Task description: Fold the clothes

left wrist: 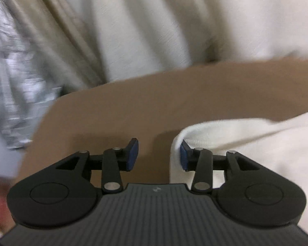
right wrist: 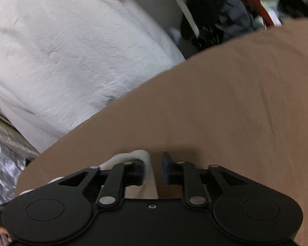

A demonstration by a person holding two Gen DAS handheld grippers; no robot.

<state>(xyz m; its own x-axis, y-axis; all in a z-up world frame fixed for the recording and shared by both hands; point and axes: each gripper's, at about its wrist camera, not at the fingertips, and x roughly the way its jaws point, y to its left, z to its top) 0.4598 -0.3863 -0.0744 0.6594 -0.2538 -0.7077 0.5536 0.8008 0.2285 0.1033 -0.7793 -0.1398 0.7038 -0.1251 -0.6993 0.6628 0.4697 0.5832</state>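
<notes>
Cream garment (left wrist: 246, 143) lies beside left jaws, its edge (right wrist: 141, 157) against right jaws

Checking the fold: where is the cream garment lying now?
In the left wrist view the cream garment lies on the brown surface, lower right, its folded edge beside the left gripper.

Soft, even indoor light fills both wrist views, with no hard glare. Motion blur smears the pale curtains (left wrist: 57, 41) and the dark clothes heap (right wrist: 225, 20), while each hand-held gripper stays sharp in the foreground. Short, faint shadows fall on the brown table (left wrist: 154, 102) just ahead of the fingers. Fisheye distortion bows the table's edge and darkens the corners.
</notes>
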